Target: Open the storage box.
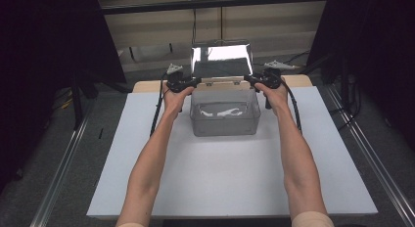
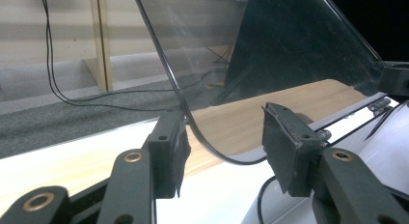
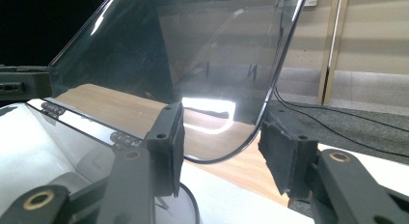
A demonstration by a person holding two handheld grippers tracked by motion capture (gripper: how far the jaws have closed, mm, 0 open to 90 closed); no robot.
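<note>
Both the left gripper [image 1: 194,81] and right gripper [image 1: 248,80] stand half-open around the raised lid's [image 1: 221,59] lower corners, pads not clamped, above the box [image 1: 224,120].

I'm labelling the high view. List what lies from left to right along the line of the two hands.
Left claw → raised clear lid → right claw, with the open box just nearer than the lid.

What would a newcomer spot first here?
The clear lid, tilted up and catching glare, stands over the see-through box at the far middle of the white table. The left hand-held gripper and right hand-held gripper each straddle one lid corner.
</note>
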